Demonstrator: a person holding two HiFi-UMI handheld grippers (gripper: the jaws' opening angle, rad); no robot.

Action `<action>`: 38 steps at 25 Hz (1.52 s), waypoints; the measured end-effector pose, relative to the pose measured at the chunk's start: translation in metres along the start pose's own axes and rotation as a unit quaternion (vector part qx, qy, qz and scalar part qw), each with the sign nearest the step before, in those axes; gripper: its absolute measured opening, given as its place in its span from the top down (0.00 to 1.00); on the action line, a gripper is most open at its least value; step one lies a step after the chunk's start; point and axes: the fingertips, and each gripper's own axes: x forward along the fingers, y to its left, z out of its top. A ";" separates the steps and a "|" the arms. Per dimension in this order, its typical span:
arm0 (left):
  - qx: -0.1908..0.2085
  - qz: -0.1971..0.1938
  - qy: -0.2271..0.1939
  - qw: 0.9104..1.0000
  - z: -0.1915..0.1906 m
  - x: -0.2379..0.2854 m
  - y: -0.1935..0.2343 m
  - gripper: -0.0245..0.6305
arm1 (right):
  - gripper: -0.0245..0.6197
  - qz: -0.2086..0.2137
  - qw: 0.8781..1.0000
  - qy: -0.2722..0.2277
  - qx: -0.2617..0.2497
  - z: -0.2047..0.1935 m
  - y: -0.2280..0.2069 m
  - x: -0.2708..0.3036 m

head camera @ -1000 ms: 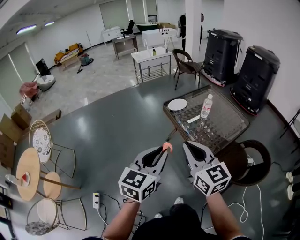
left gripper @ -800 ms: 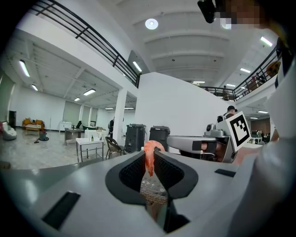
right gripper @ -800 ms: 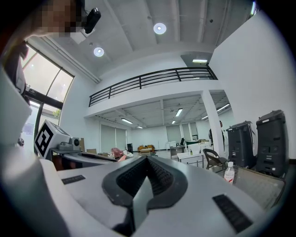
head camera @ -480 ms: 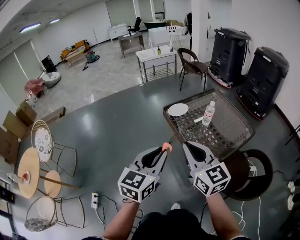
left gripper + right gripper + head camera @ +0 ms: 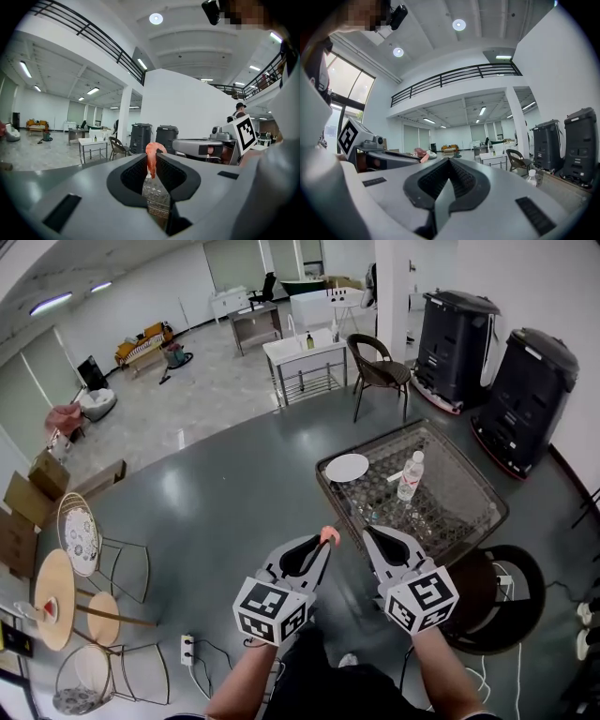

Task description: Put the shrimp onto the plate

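Observation:
A pink shrimp sticks up from the tips of my left gripper, which is shut on it and held in the air short of the glass table. In the left gripper view the shrimp is pinched upright in the left gripper. The white plate lies empty on the near-left corner of the glass table, well ahead of both grippers. My right gripper is beside the left one. In the right gripper view the right gripper is shut with nothing in it.
A clear water bottle stands on the table to the right of the plate. A dark round chair sits at the table's near side by my right arm. Two black machines stand against the right wall. Cables and a power strip lie on the grey floor.
The table and plate have shifted slightly left and nearer in the head view. Both grippers keep their pose, with the shrimp still held in the left one.

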 end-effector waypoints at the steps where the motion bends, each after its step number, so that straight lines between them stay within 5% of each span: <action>1: -0.002 -0.001 -0.002 1.000 0.000 0.006 0.004 0.86 | 0.95 -0.002 1.000 0.002 -0.001 -0.001 -0.005 0.004; 25: -0.034 -0.115 0.014 0.993 0.028 0.173 0.186 0.87 | 0.95 -0.112 0.992 0.061 -0.003 0.003 -0.123 0.198; 38: -0.042 -0.148 0.035 0.987 0.021 0.218 0.232 0.86 | 0.95 -0.141 0.986 0.085 0.014 -0.013 -0.152 0.249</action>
